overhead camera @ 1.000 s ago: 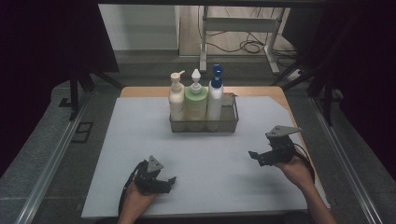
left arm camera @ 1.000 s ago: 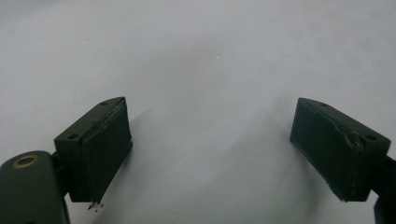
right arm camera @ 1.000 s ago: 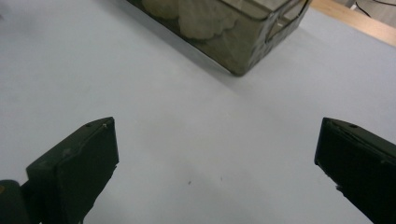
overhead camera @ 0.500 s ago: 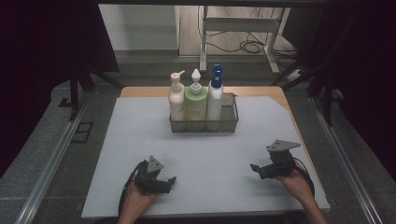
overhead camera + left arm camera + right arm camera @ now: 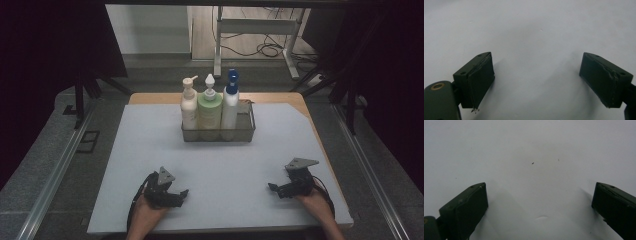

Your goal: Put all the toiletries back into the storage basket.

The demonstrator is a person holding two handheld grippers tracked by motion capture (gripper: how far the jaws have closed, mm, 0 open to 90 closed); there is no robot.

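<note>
A wire basket (image 5: 218,134) stands at the far middle of the grey table mat (image 5: 220,165). It holds a cream pump bottle (image 5: 188,107), a green pump bottle (image 5: 209,111) and a white bottle with a blue cap (image 5: 230,105), all upright. My left gripper (image 5: 183,193) rests low on the mat near the front left, held by a hand. Its jaws stand wide open (image 5: 536,82) over bare mat. My right gripper (image 5: 271,187) sits near the front right, also open (image 5: 539,207), nothing between its jaws.
The mat's front edge (image 5: 220,229) runs just below both hands. Grey rails (image 5: 55,170) flank the table on either side. Beyond the far edge are a metal stand (image 5: 250,30) and floor cables (image 5: 270,47).
My right gripper has come down and toward the front edge, settling low on the mat. The left gripper has stayed in place.
</note>
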